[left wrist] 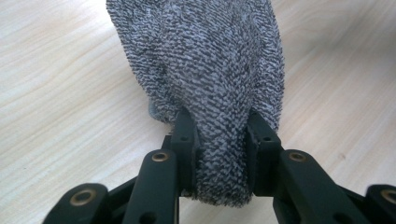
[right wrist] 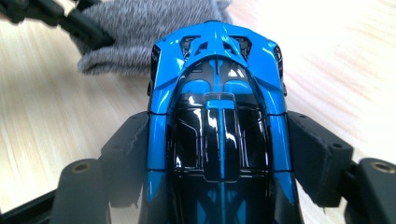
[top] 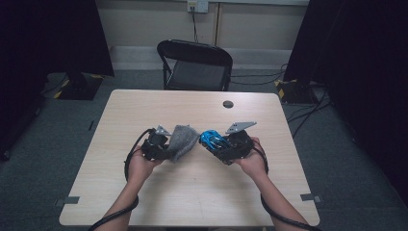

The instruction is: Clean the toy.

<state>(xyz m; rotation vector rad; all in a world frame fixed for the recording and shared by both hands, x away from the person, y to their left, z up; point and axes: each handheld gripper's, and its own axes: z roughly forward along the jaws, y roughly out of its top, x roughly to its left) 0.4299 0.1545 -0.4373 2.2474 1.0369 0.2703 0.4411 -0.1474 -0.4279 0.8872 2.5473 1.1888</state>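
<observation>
My left claw [top: 163, 144] is clamped on the grey cloth [top: 184, 140]; my right claw [top: 222, 146] grips the blue toy car [top: 212, 139] by its flanks. Cloth and car sit just apart above mid-surface [top: 144, 106] — car's long axis pointing at the cloth. Open room all round.

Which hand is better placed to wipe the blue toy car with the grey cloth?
Probably the left: its hand-held gripper is shut on the cloth, right beside the car. The right hand-held gripper only holds the car.
</observation>
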